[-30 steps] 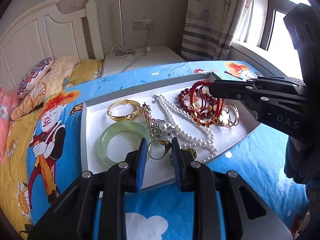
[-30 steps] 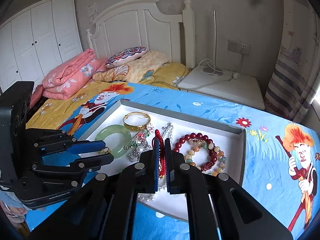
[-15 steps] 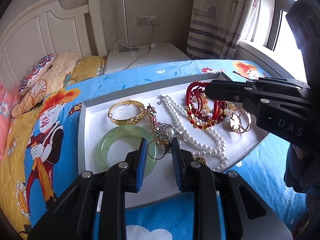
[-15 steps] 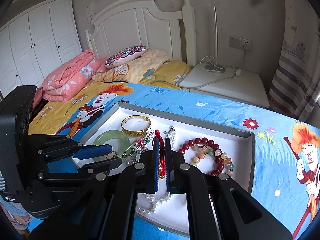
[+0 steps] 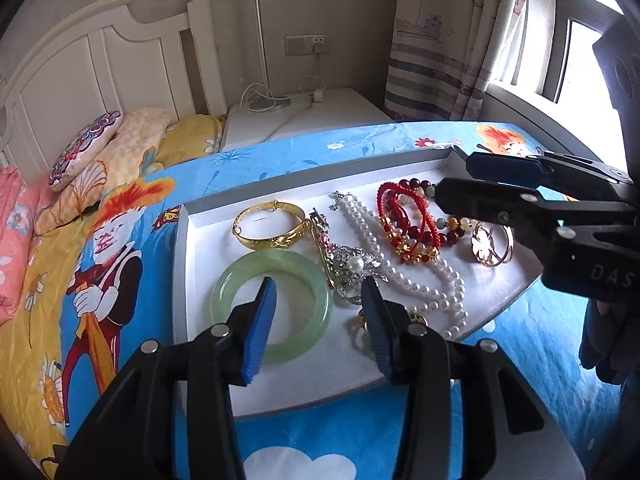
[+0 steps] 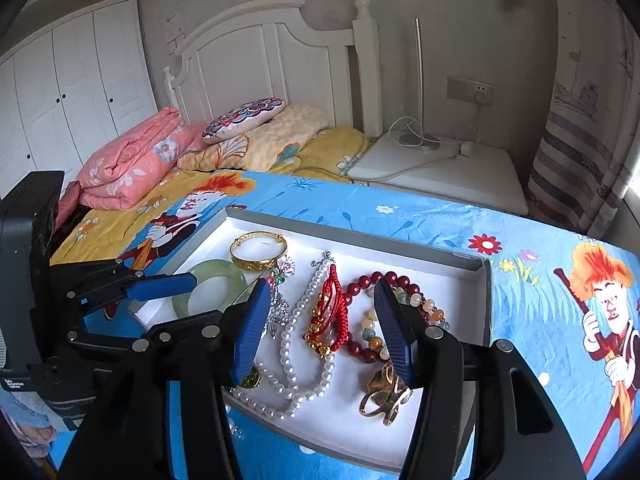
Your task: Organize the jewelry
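A white tray [image 5: 182,280] [image 6: 360,236] on the bed holds a gold bangle [image 5: 268,232] [image 6: 258,254], a green jade bangle [image 5: 224,304] [image 6: 218,266], a pearl necklace [image 5: 400,264] [image 6: 296,320], a red cord bracelet [image 5: 404,216] [image 6: 332,308] and a beaded bracelet [image 6: 360,288]. My left gripper [image 5: 318,300] [image 6: 204,296] hangs over the jade bangle, its jaws opening and gripping nothing. A small gold ring [image 5: 360,324] lies by its right finger. My right gripper [image 6: 322,300] [image 5: 456,180] is opening too, and the red cord bracelet lies loose on the tray between its fingers.
A silver brooch [image 5: 348,268] and gold ring ornaments [image 5: 492,244] [image 6: 384,396] also lie in the tray. The blue cartoon bedsheet [image 6: 540,280] surrounds it. Pillows, a folded pink quilt [image 6: 128,168] and the headboard stand behind, and a white nightstand [image 6: 440,172] is beside the bed.
Both grippers opened. The left one let go of the small gold ring. The right one released the red cord bracelet, which now rests on the tray.
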